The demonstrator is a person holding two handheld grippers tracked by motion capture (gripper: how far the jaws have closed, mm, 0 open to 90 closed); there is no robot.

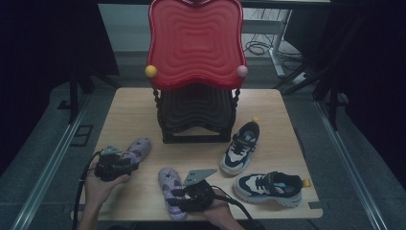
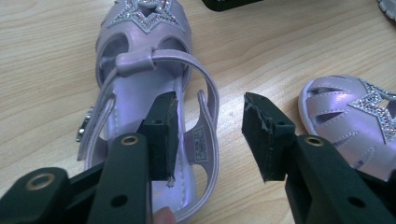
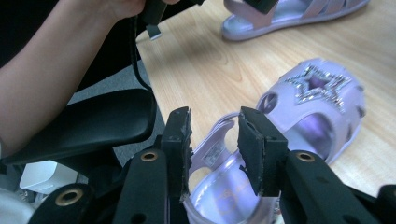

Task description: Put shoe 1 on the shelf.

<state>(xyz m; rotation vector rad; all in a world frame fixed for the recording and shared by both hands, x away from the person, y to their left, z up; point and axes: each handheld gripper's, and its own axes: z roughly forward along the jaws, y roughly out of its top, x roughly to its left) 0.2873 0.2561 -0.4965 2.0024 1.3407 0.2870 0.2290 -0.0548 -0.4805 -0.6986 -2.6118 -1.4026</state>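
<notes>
On the table in the high view: left gripper sits over the heel of one lilac sandal, right gripper over the second lilac sandal; two sneakers lie to the right, red-topped rack at the back with nothing on it, so placement looks not started. Left gripper view: jaws apart, one pad inside the sandal heel, the other outside the side strap, no clamp yet. Right gripper view: jaws apart above the other sandal's heel strap, nothing gripped. Light wood tabletop, dim room, grey floor.
</notes>
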